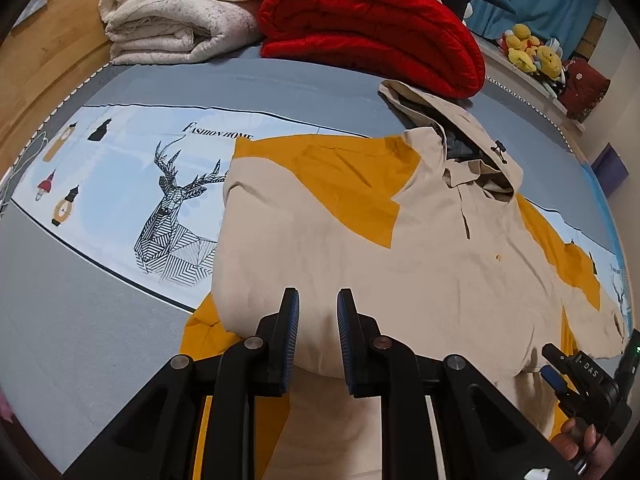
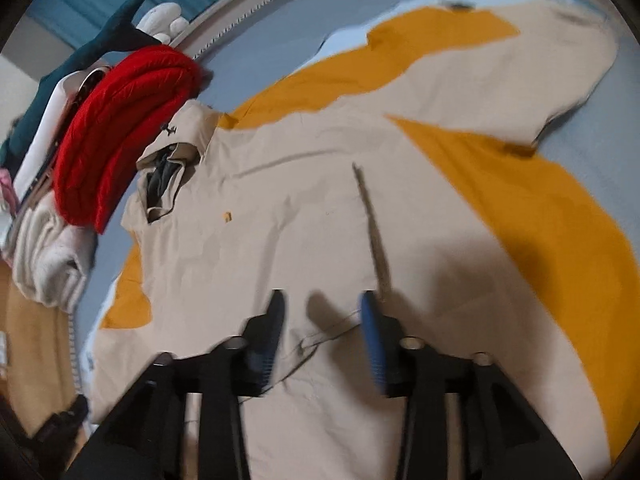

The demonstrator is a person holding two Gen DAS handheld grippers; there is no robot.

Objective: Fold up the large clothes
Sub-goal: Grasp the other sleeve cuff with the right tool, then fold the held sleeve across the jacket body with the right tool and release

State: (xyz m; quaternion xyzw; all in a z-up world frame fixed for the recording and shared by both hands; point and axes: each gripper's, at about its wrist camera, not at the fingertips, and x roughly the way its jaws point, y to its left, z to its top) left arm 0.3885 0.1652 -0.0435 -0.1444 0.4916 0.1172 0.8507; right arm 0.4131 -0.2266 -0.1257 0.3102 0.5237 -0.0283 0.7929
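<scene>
The bed [image 1: 280, 84] carries everything, under a grey-blue cover with a pale printed band showing a line-drawn deer [image 1: 176, 216] and the words "Fashion Home". Spread across the middle of the bed lies the task's garment, a large beige and mustard hooded jacket [image 1: 400, 248], front side up, its hood [image 1: 452, 128] toward the far edge and its hem toward the near edge. One sleeve [image 1: 312, 176] is folded across the chest; the other sleeve [image 2: 500, 64] stretches out flat toward the bed's right edge. Along the far edge sit a folded red quilted blanket [image 1: 368, 28], just touching the hood, and beside it a folded cream blanket [image 1: 176, 12]. Past the bed's far right corner a ledge holds yellow plush toys [image 1: 528, 48]. No open containers show in either view.

The left gripper [image 1: 318, 300] tips steeply down at the jacket's near hem. Its fingers [image 1: 290, 320] stand a narrow gap apart with beige cloth bulging up between them, though from this angle I cannot tell whether the pads actually press on it. The right gripper [image 2: 322, 304] also tilts steeply down over the jacket's lower front, near a dark slit [image 2: 372, 232] in the cloth; its view is blurred. Its fingers [image 2: 370, 332] are spread, with nothing clamped between them, and appear to hover just above the fabric. In the left view a hand [image 1: 580, 440] grips the right tool's handle at the near right.
</scene>
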